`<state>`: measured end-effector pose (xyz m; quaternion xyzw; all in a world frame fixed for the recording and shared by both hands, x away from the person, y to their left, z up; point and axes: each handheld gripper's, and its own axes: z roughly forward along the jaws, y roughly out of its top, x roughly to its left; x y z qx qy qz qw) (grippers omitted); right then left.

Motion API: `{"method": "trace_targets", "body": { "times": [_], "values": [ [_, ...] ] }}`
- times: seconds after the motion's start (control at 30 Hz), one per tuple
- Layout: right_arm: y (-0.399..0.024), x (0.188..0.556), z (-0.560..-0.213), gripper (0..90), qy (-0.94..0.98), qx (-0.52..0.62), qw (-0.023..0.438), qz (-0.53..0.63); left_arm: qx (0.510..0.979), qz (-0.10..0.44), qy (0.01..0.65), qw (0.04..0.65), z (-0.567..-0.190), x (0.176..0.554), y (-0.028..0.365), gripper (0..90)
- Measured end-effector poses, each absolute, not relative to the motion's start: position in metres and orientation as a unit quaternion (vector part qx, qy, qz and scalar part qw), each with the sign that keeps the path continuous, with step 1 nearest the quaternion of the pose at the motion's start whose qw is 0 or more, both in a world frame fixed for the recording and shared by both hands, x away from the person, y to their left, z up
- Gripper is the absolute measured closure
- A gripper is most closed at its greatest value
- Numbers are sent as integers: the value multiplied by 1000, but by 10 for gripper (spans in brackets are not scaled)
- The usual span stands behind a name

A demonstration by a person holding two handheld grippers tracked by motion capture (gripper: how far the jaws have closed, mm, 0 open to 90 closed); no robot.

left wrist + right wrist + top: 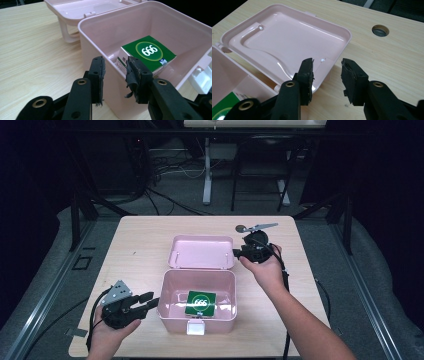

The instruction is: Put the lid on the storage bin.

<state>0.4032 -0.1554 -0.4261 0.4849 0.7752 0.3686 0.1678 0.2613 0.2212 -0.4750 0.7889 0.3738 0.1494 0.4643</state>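
Note:
A pink plastic box (162,292) stands open on the wooden table, its lid (202,251) laid flat behind it. Inside lies a green packet (201,303) printed "666". My left gripper (151,300) is at the box's left wall. In the left gripper view its jaws (115,63) stand apart around the near wall of the box (100,37), and I see no pad pressing on it; the packet (148,51) lies beyond. My right gripper (236,253) is at the lid's right edge. Its jaws (327,63) are open by the corner of the lid (287,37).
A white latch (196,327) hangs on the box's front wall. A round cable hole (380,30) sits in the table beyond the lid. Bare wood lies left of the box (130,250). Table legs and cables stand on the floor behind.

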Motion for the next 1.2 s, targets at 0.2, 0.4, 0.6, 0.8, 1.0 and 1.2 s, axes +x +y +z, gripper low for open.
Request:
{"method": "trace_targets", "body": {
  "times": [0.2, 0.4, 0.6, 0.8, 1.0, 1.2],
  "values": [
    [-149, 419, -432, 601, 771, 501, 158, 362, 796, 145, 368, 457, -479, 261, 216, 700],
    [-144, 434, -438, 613, 767, 515, 157, 349, 801, 144, 363, 454, -481, 262, 214, 724],
    [-140, 448, -444, 629, 763, 530, 152, 337, 801, 146, 362, 455, -482, 261, 212, 734],
    [-139, 464, -454, 648, 752, 554, 140, 328, 802, 149, 359, 453, -481, 261, 212, 740],
    [-140, 475, -465, 677, 742, 574, 134, 320, 801, 150, 360, 454, -482, 260, 212, 740],
    [-142, 480, -468, 714, 730, 589, 124, 325, 801, 152, 359, 454, -482, 260, 211, 741]
  ]
}}
